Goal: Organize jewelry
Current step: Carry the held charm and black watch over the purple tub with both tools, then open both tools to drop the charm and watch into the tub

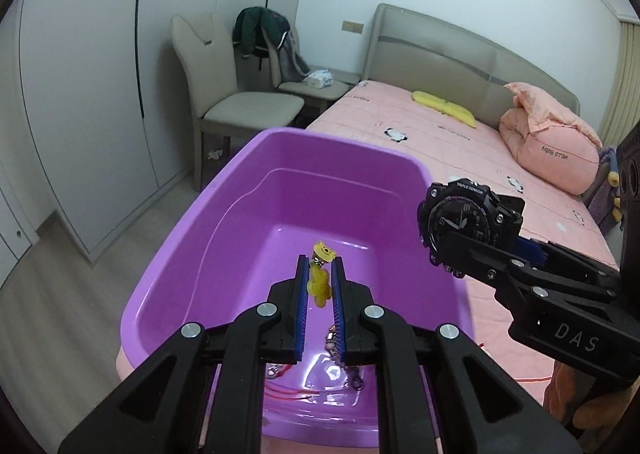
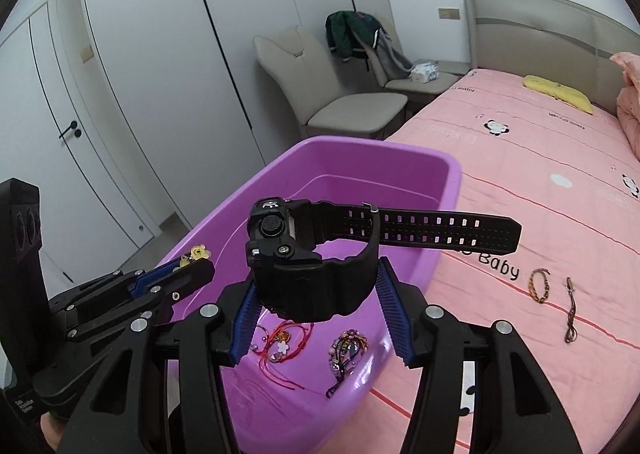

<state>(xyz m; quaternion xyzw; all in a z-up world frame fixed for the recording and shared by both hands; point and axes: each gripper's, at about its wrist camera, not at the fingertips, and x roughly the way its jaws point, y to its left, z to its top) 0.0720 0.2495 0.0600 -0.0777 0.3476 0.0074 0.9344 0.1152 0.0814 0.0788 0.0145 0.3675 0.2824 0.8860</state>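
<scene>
Left tongs (image 1: 320,286) pinched nearly shut, right tongs (image 2: 320,294) half-spread, both angled downward

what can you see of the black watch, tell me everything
The watch is chunky, black and looks like matte resin or rubber. In the left wrist view its round dark dial shows pale hands and markers inside a bolted bezel. A ribbed round button sits on the case side. The perforated strap is unbuckled and sticks out level to the right, its metal buckle near the case. The right hand-held gripper clamps the watch between blue pads, holding it in the air above the purple tub.
</scene>
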